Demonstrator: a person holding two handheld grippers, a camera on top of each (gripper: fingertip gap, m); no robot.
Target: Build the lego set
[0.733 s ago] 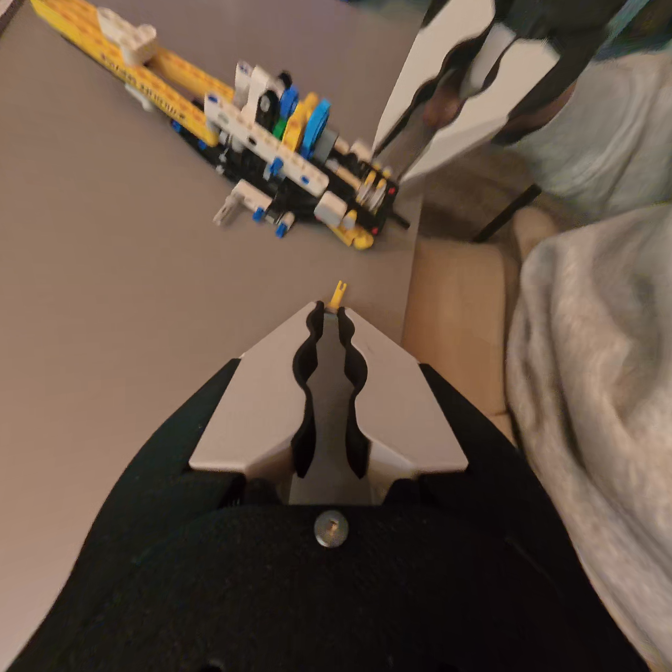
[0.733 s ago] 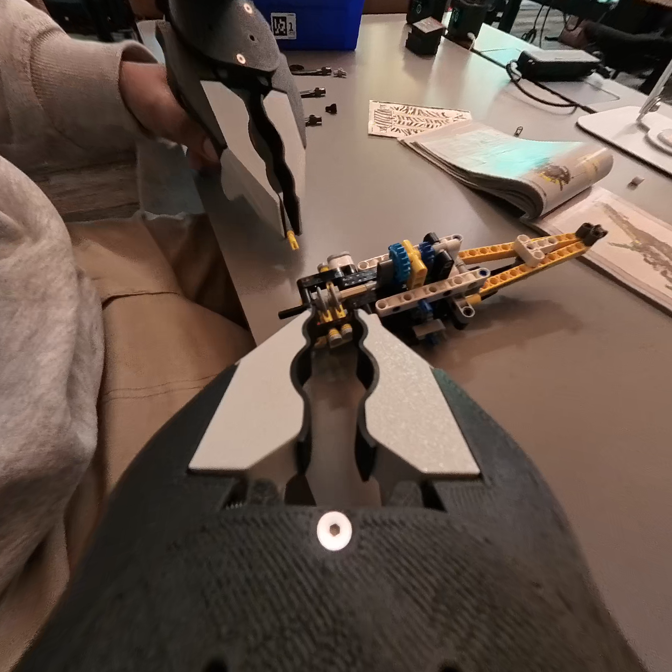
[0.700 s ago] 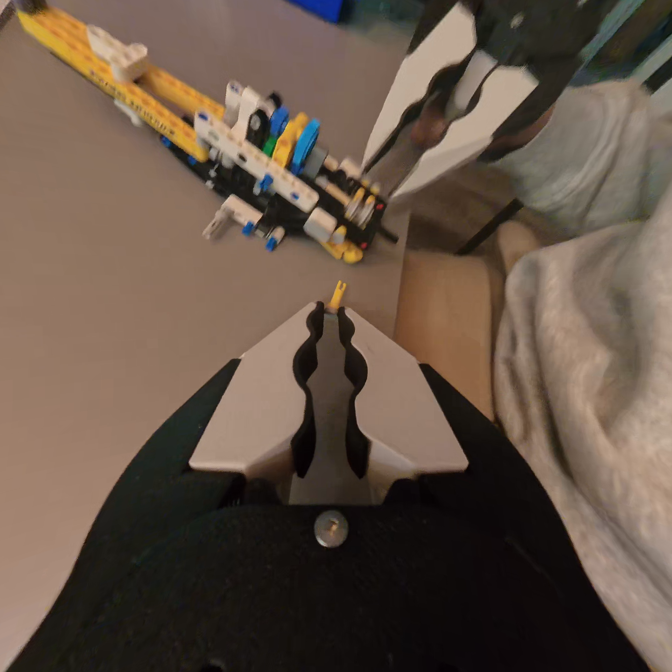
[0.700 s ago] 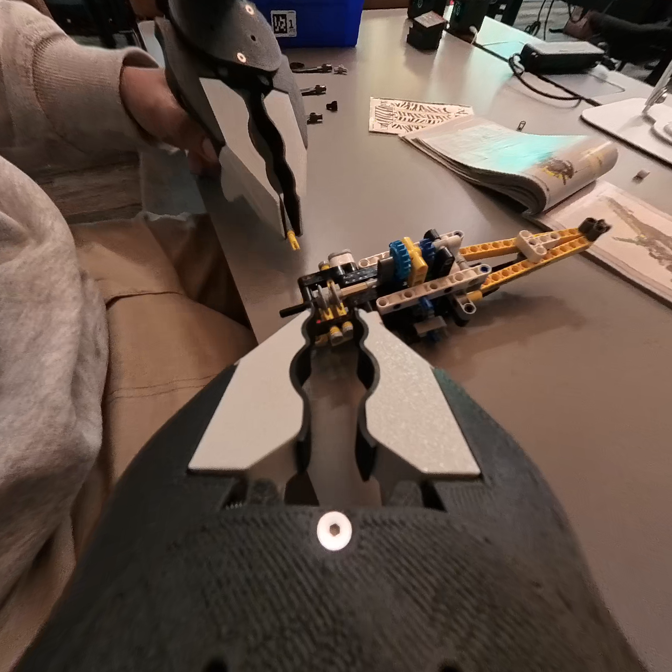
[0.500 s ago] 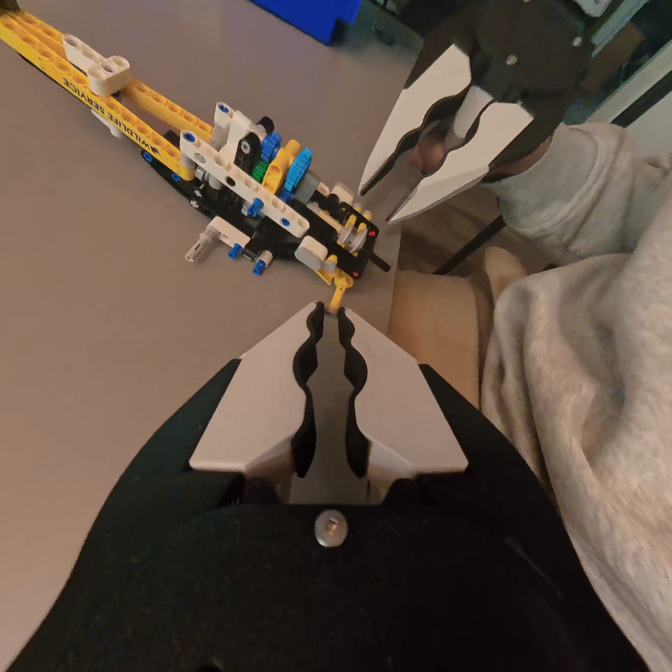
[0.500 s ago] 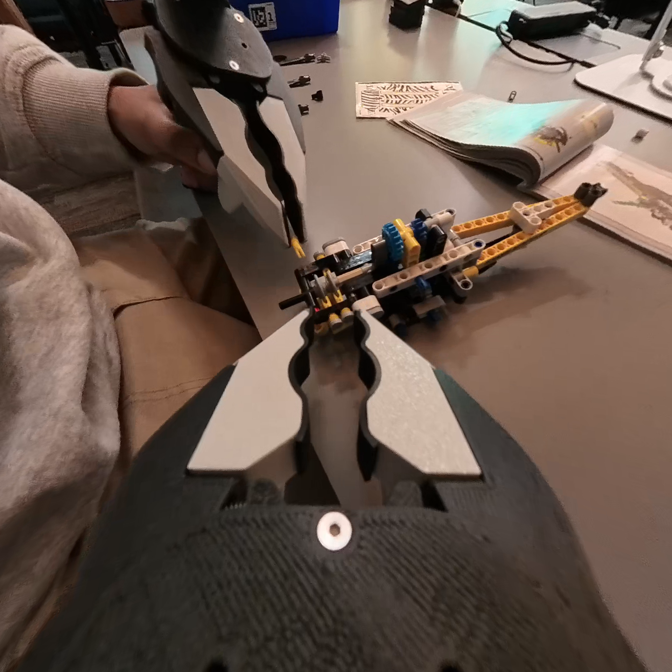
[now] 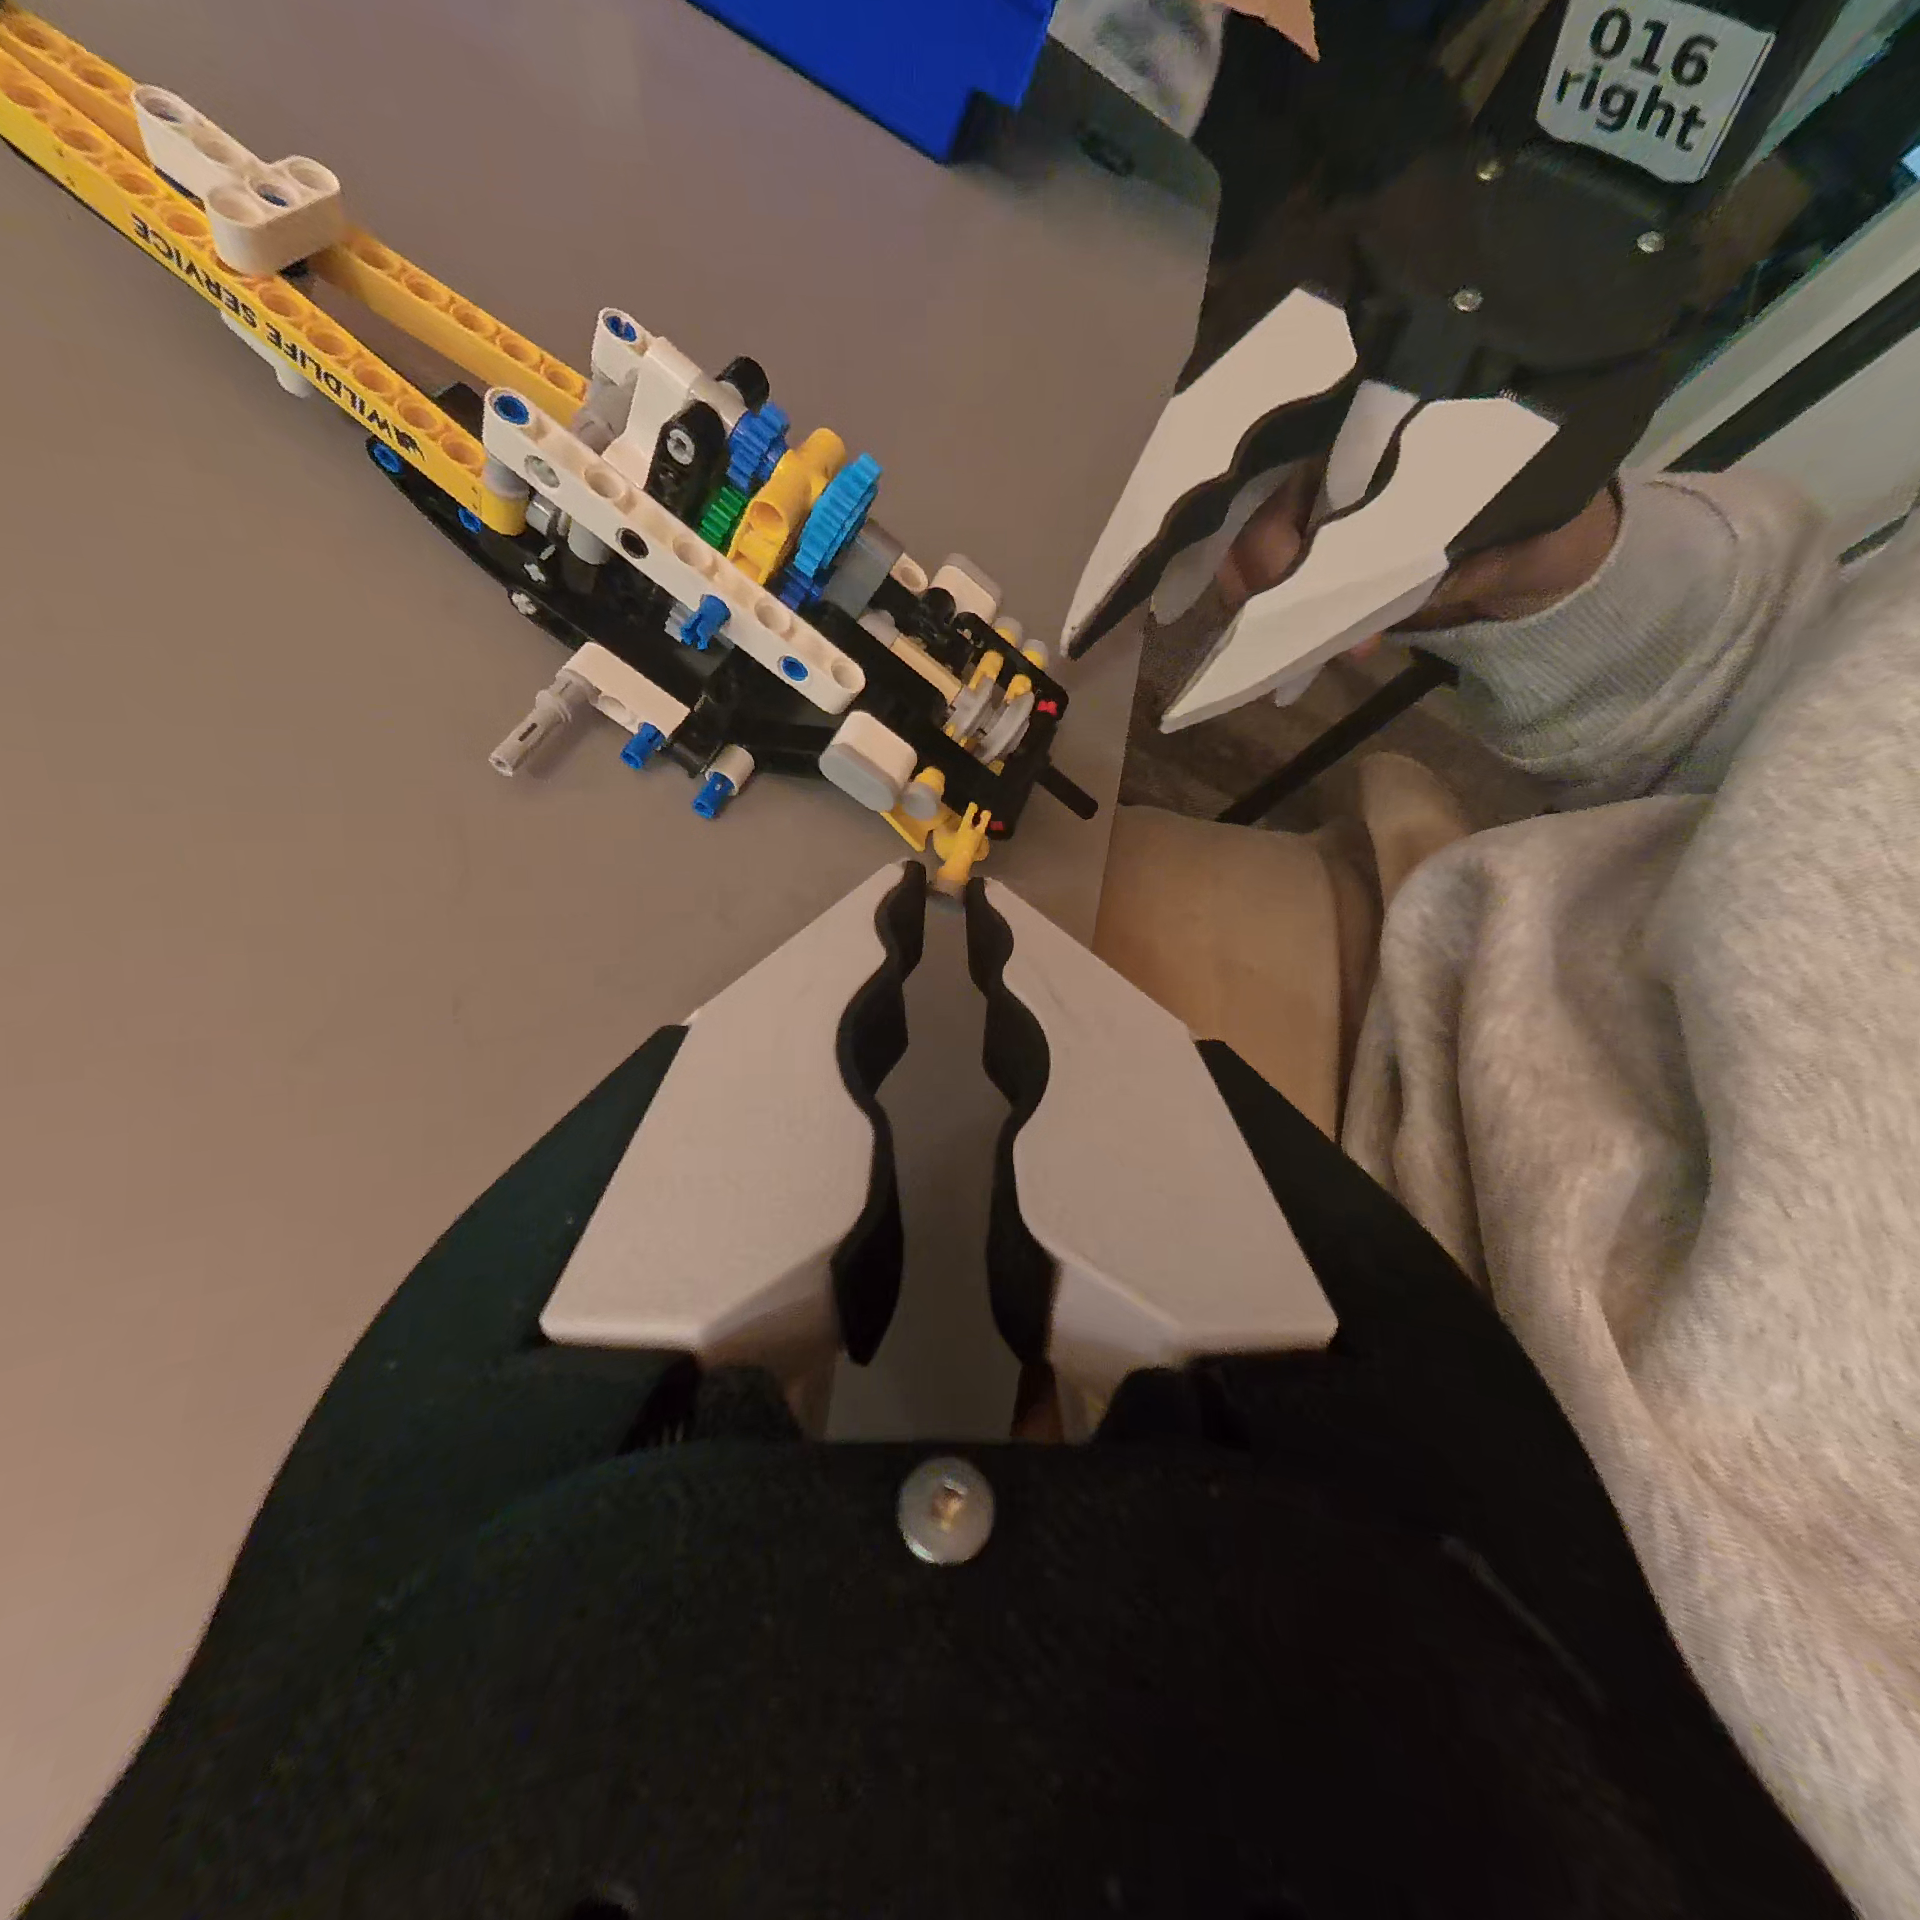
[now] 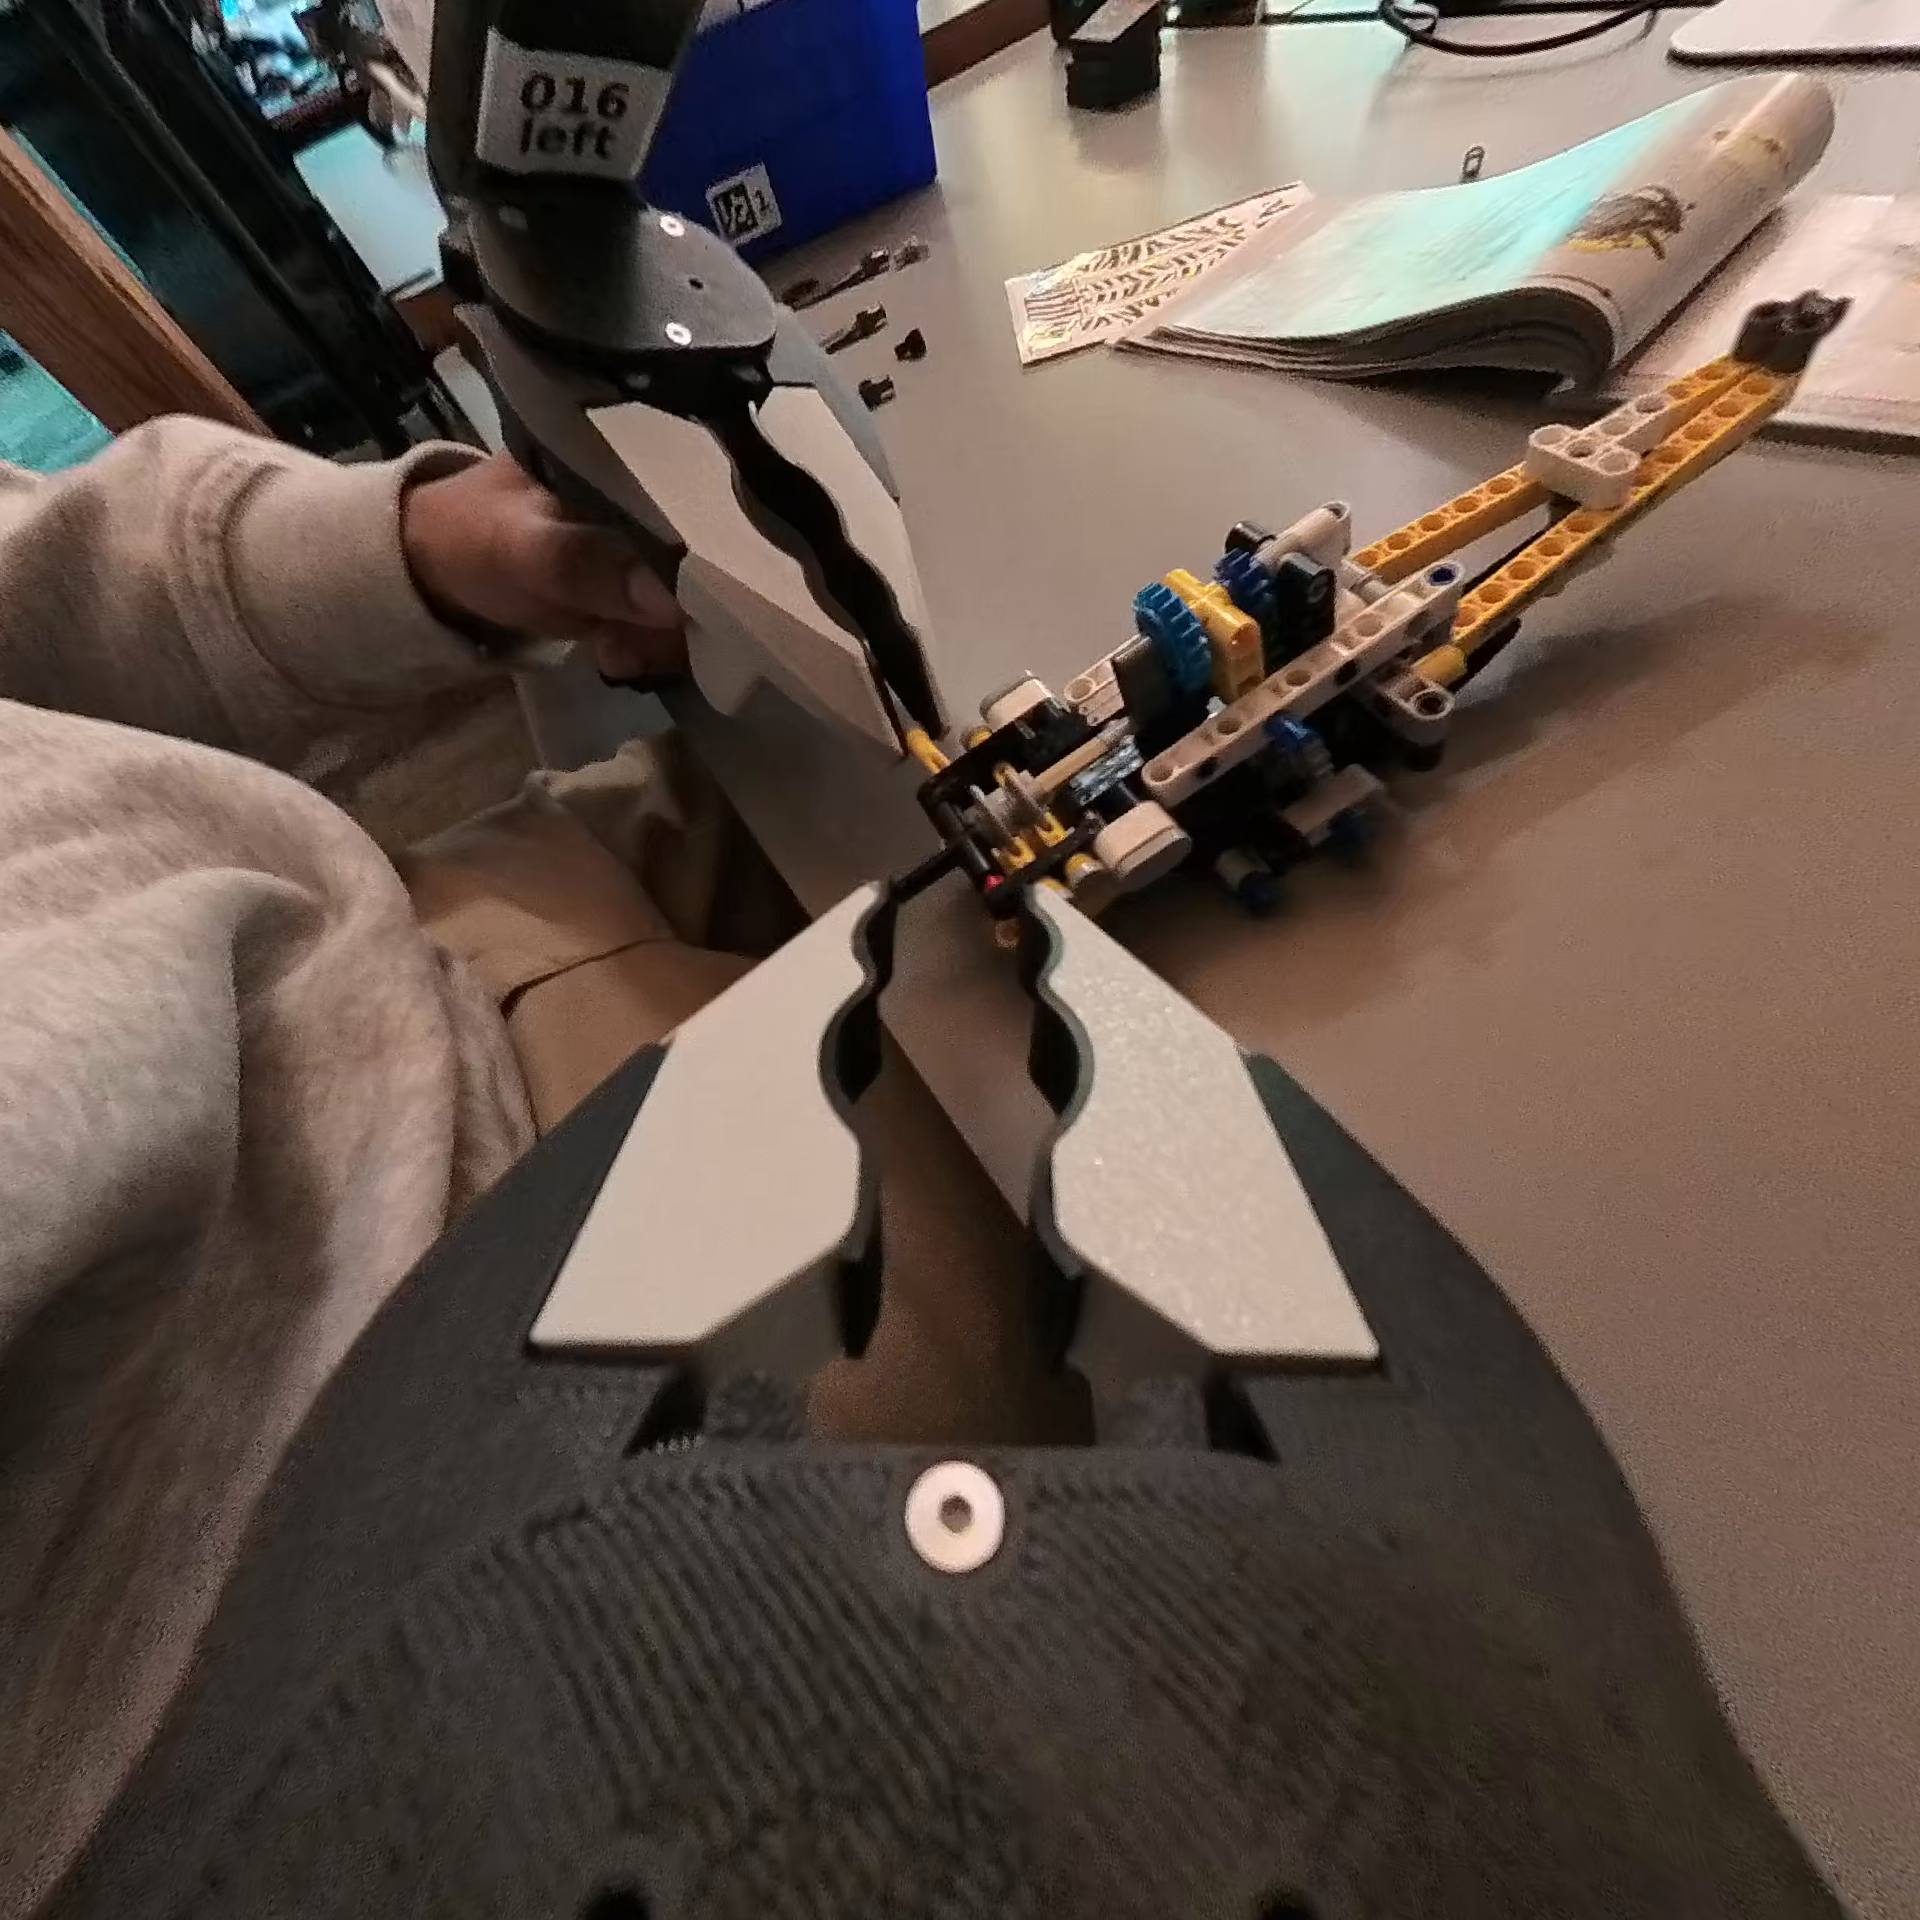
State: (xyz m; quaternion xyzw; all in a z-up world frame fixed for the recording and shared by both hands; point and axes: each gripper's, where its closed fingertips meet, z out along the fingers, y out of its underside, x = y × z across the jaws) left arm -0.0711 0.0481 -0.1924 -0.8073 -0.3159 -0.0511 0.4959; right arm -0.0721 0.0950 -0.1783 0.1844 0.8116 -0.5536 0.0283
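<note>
Grey tabletop point(image 8: 1558, 1039) stretching wide and bare to the right of the model, with its near edge running diagonally past the person's tan trousers point(image 8: 582, 935) and grey sweatshirt point(image 7: 1662, 1143). Sitting close to that edge, the lego model point(image 7: 727, 582): a black frame end nearest the drop, white beams and blue, yellow and green gears in the middle, two long yellow beams point(image 8: 1558, 499) reaching away toward an open instruction booklet point(image 8: 1507, 260). Pinching a small yellow pin point(image 7: 961, 847) at its very tips, the left gripper point(image 7: 940, 888), jaws drawn narrow around it, the pin's free end touching or just short of the yellow parts at the frame's corner; cannot tell which. Hovering at the same end of the model, the right gripper point(image 8: 961, 904), jaws parted moderately and holding nothing, its tips just beside the black frame and a thin black axle point(image 8: 925, 868) poking out over the edge. Lying farther back, a blue bin point(image 8: 810, 125), a few loose black pieces point(image 8: 862, 332) and a patterned sticker sheet point(image 8: 1132, 281), all well apart from the model. Leaving little clearance between the two grippers at the table's edge, open room only on the far and right sides.
</note>
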